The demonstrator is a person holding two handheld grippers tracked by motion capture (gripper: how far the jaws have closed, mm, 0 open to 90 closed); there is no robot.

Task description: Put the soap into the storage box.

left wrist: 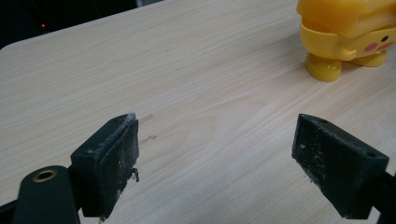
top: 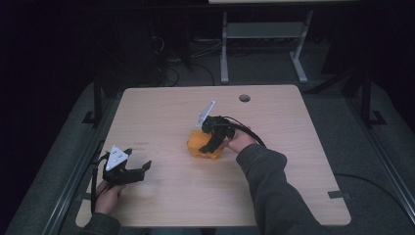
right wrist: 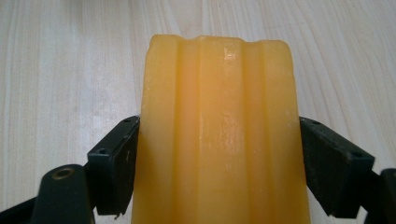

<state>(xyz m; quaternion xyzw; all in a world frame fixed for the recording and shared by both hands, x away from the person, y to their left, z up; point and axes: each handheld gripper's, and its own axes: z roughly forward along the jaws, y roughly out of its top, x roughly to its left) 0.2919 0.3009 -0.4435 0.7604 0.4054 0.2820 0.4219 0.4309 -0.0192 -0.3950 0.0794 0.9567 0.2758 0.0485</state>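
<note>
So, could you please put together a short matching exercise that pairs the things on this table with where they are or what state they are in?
Things:
1. left tool
2. right tool
3. yellow toy
4. round hole

States or places:
A. near the table's far edge
B. open above bare wood
C. standing mid-table
D. closed around the toy's sides

Pairs: 1-B, 2-D, 3-C, 4-A

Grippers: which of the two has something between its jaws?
The right gripper: its jaws sit against both sides of the yellow toy. The left gripper stands open over bare table.
</note>
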